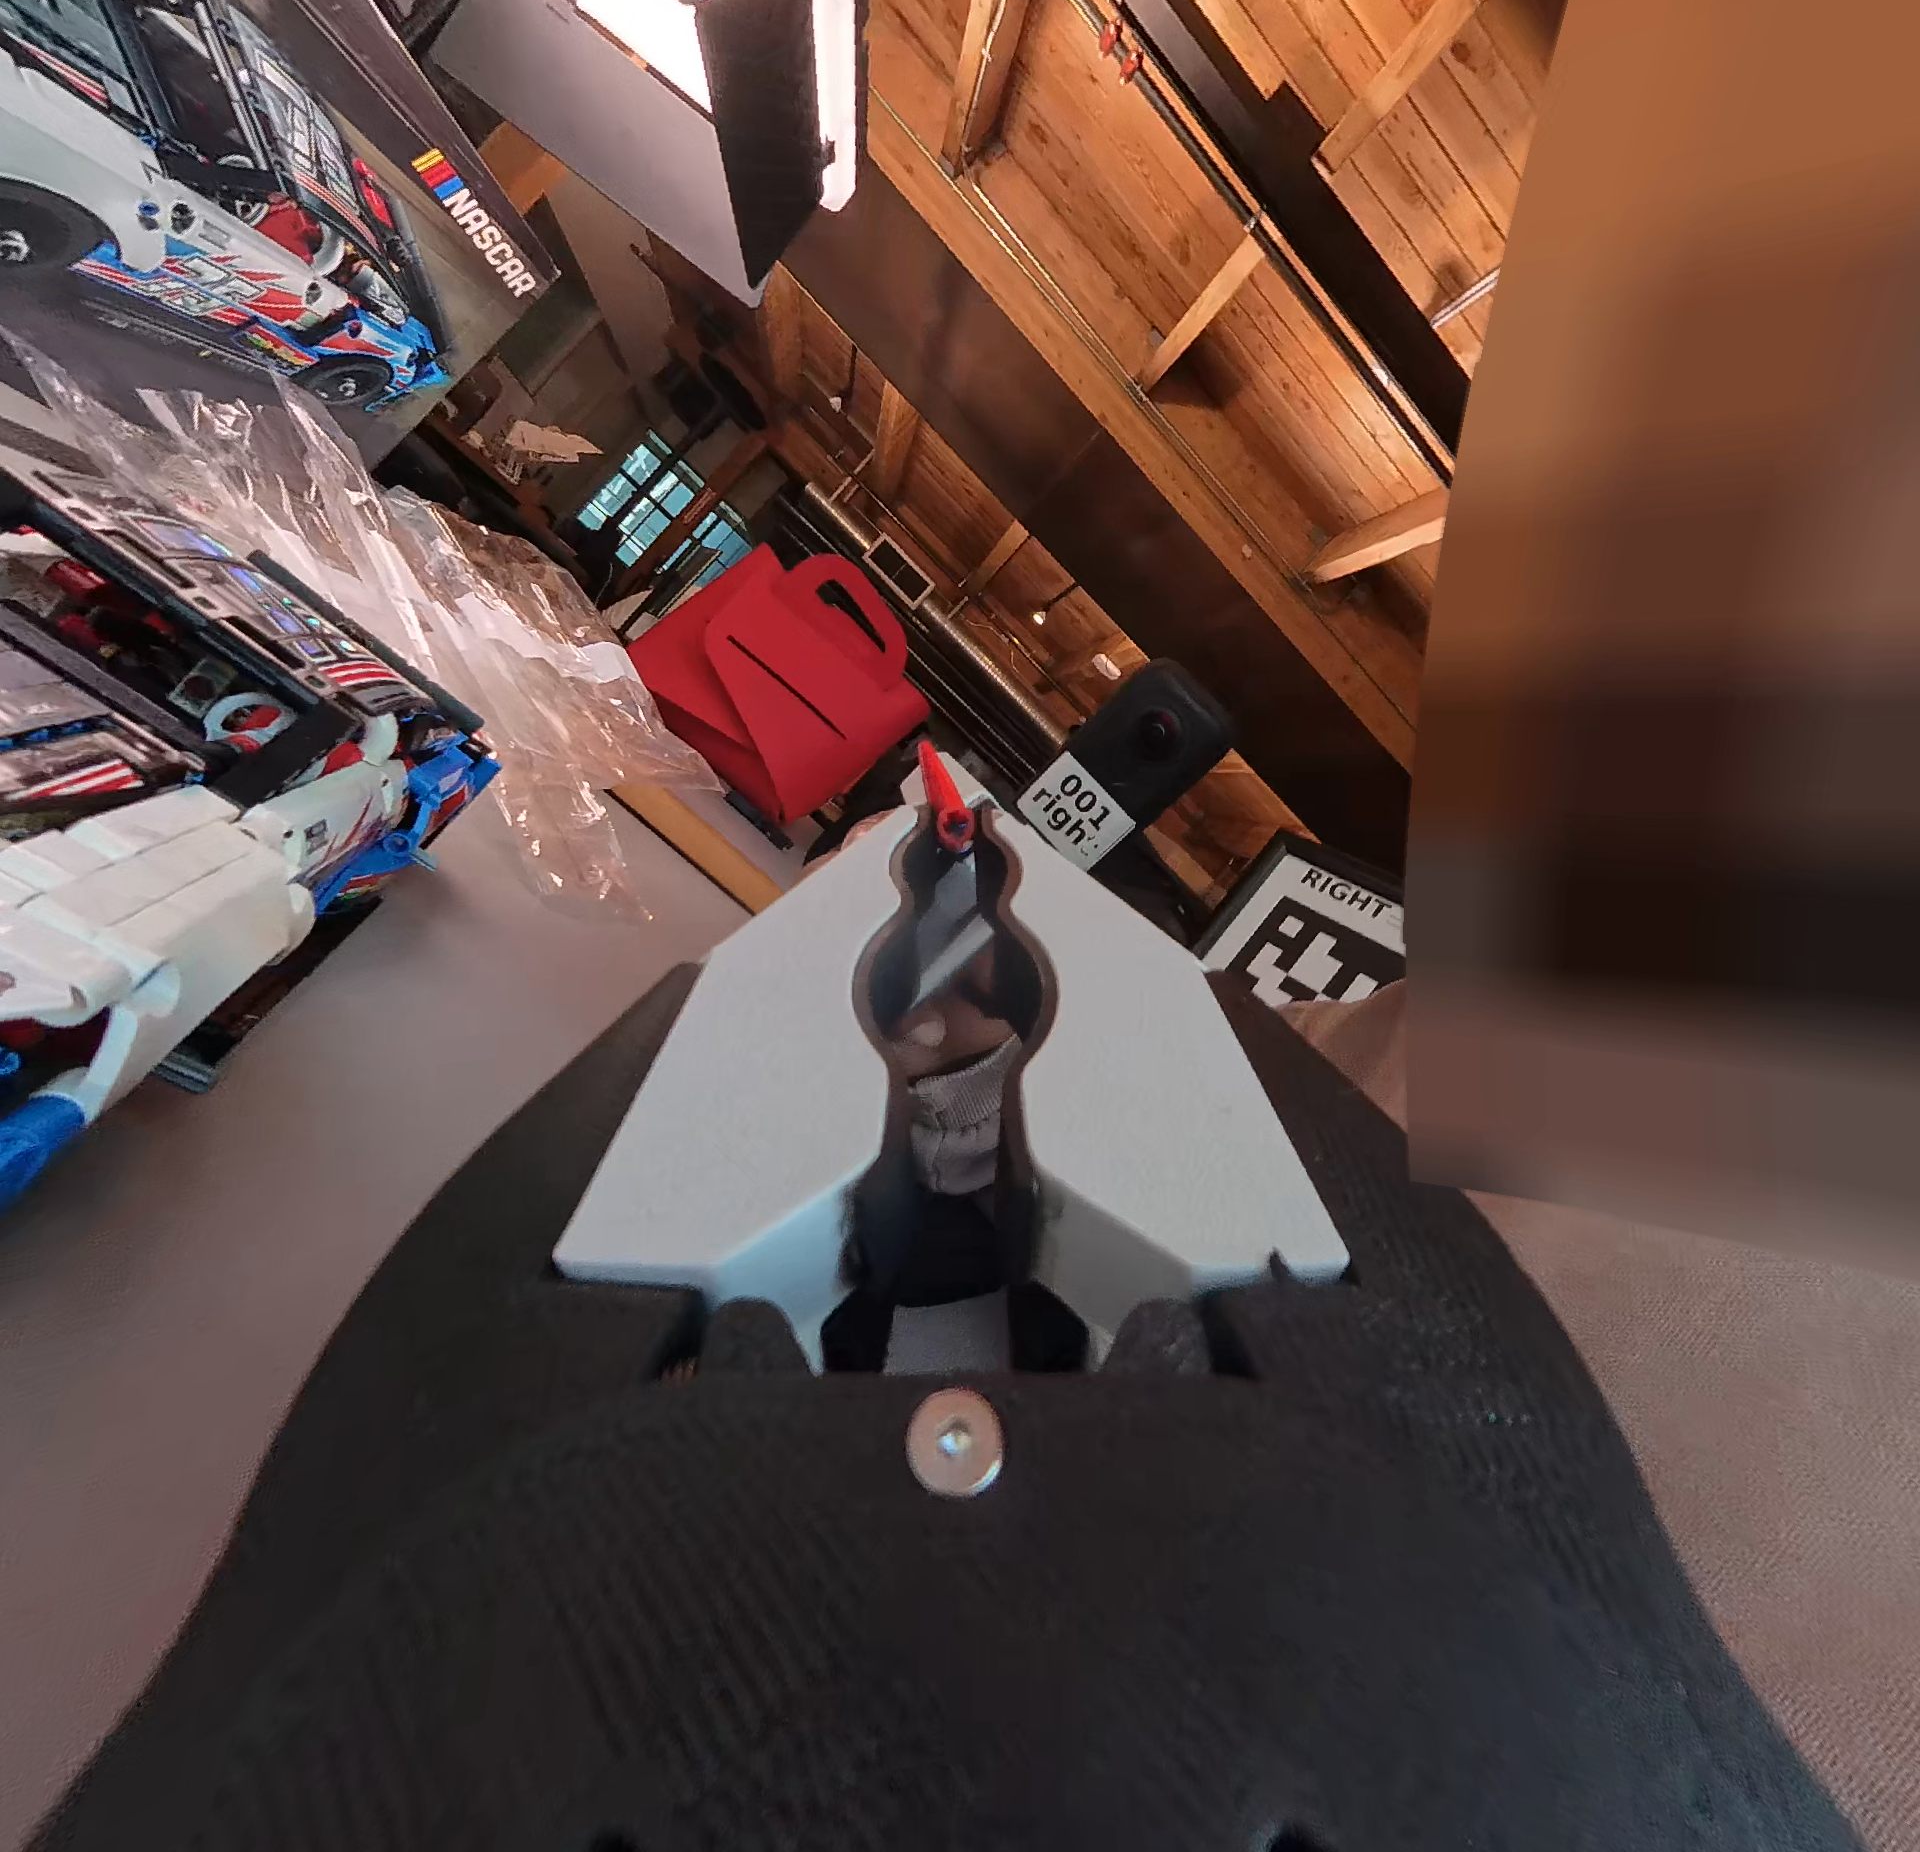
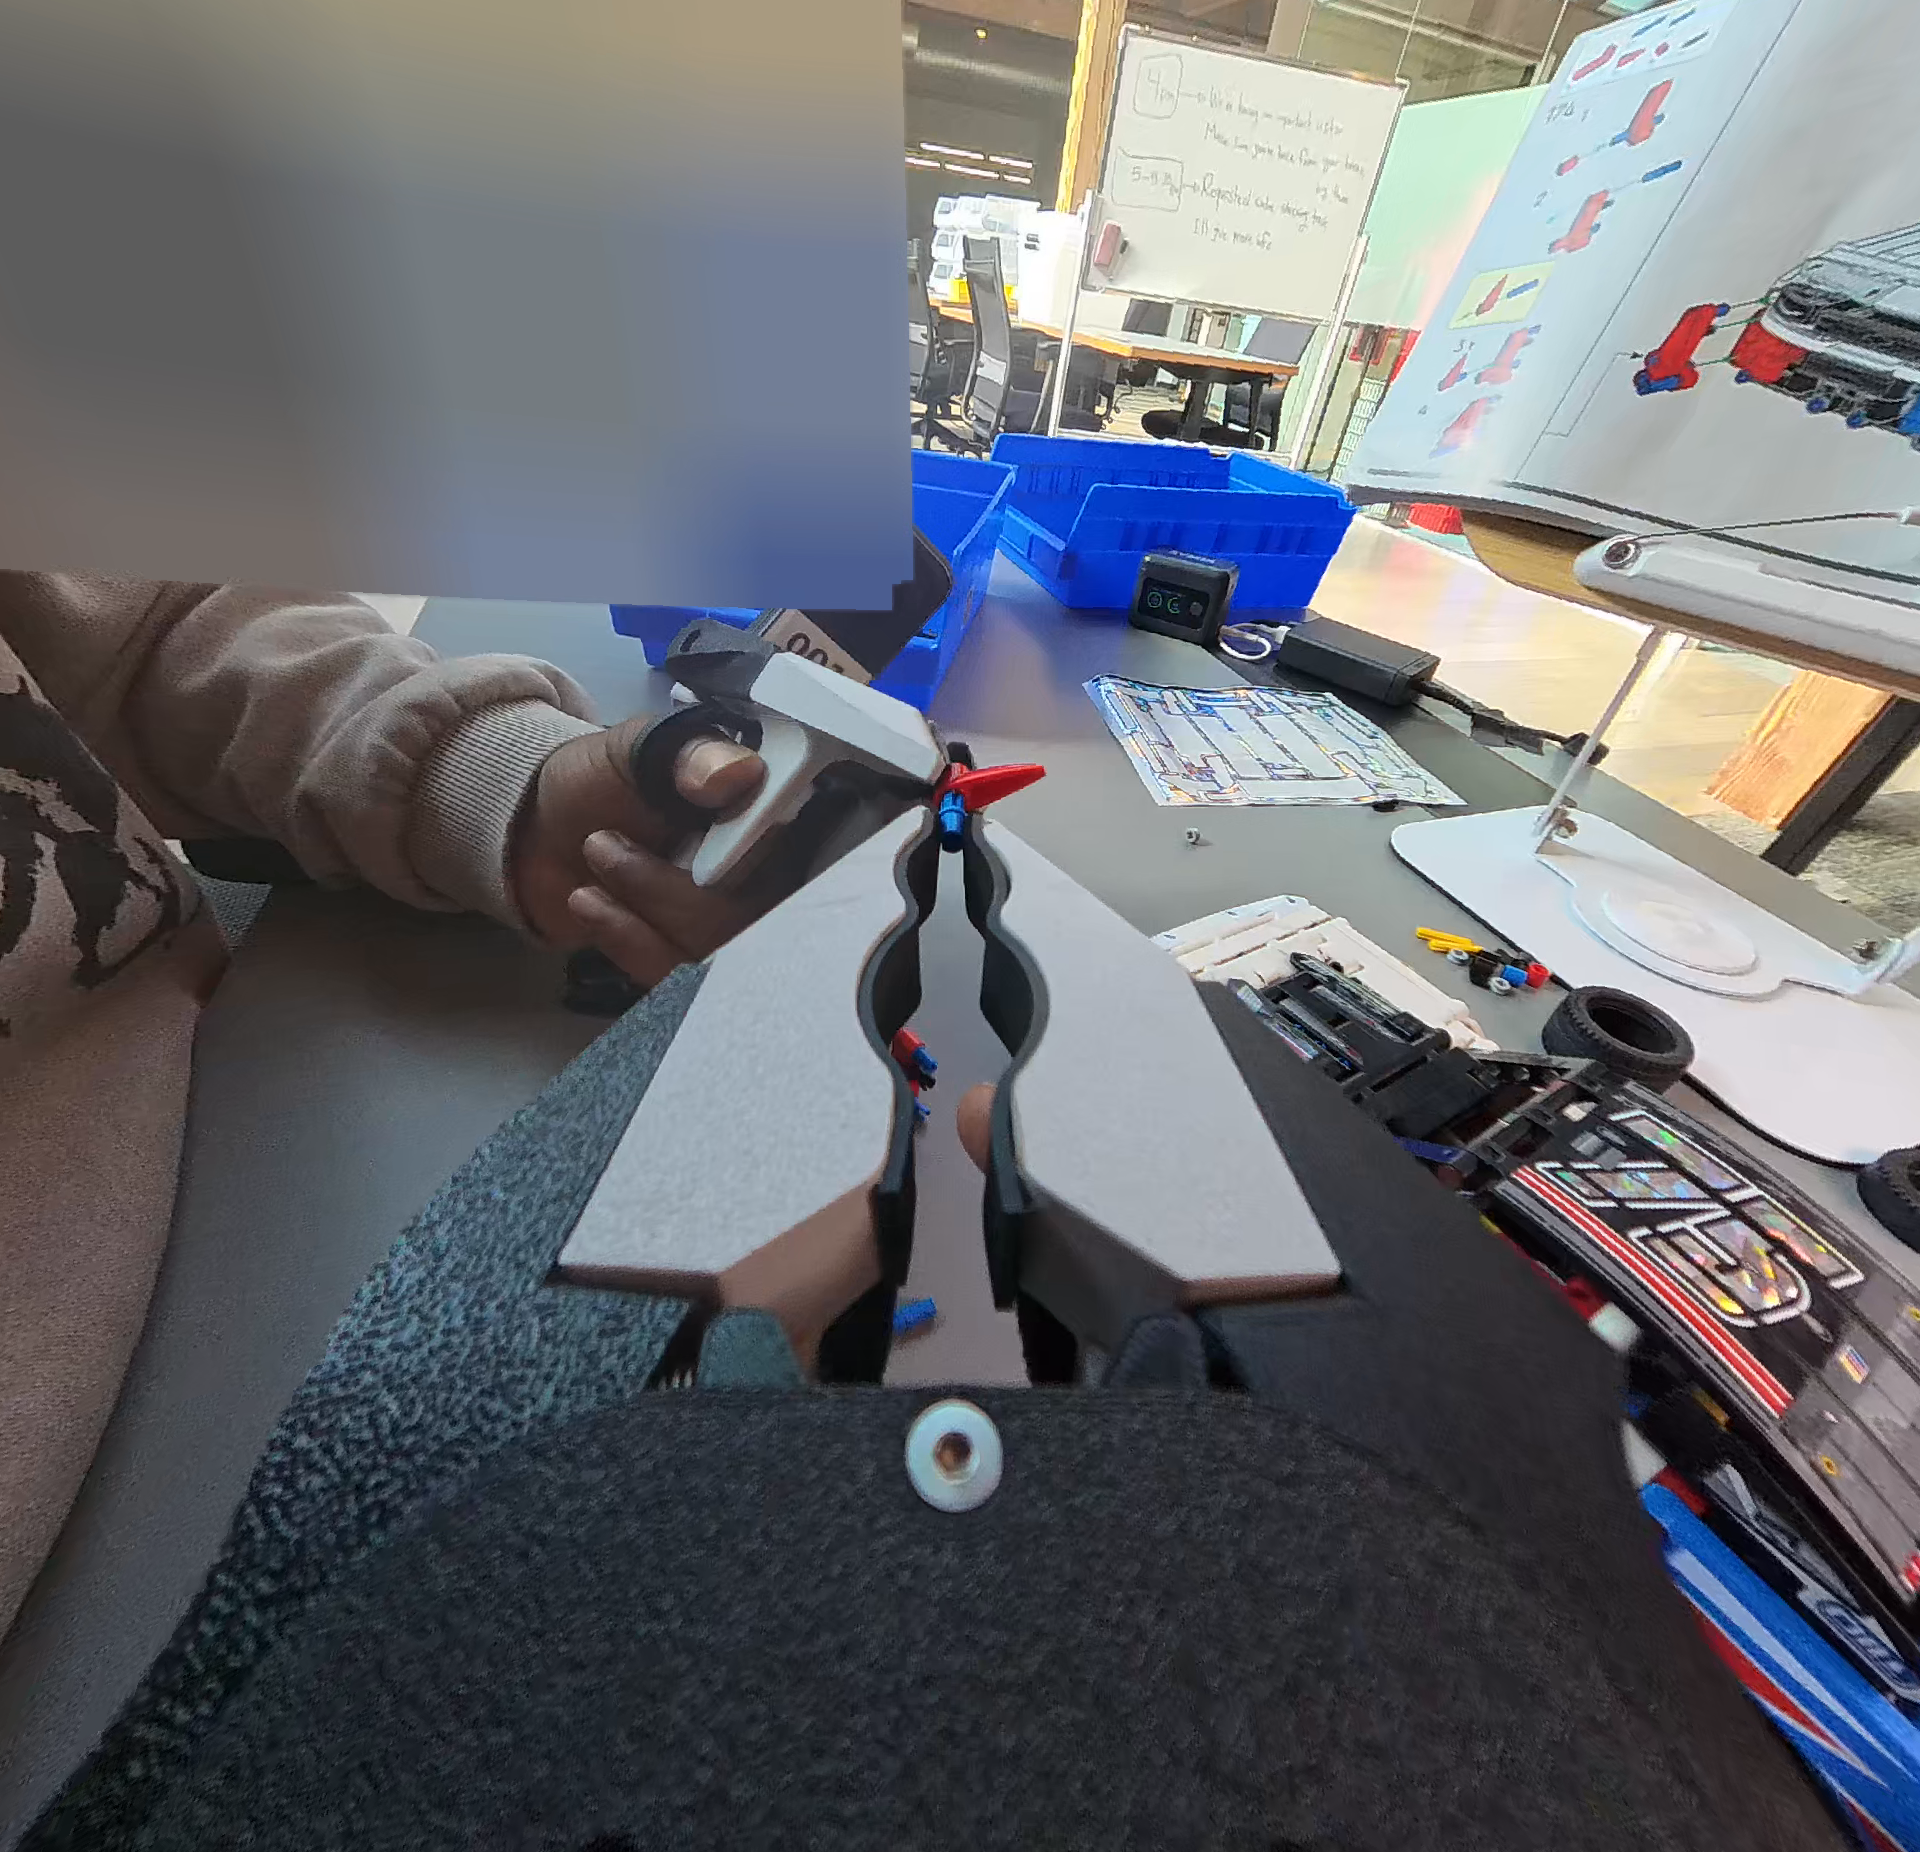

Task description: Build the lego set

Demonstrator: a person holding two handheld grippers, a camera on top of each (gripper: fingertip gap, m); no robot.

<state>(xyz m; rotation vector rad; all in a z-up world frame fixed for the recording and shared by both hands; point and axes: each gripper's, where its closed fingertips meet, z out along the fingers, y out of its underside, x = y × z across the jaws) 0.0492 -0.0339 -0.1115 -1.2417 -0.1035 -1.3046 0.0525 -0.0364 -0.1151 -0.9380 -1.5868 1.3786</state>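
Right wrist view: left gripper (image 2: 951,779) pinches pointed red piece (image 2: 992,782); right gripper (image 2: 951,838) pinches ridged blue pin (image 2: 951,823).

red piece (image 2: 992,782): glossy plastic | table (image 2: 1091,846): matt dark | bags (image 1: 499,639): clear crinkled plastic | ceiling (image 1: 1195,275): wood

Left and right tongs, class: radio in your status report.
Left tongs shut on red pointed piece. Right tongs shut on blue pin, pin meeting red piece. Lego car on the table alongside. Nothing in the way.
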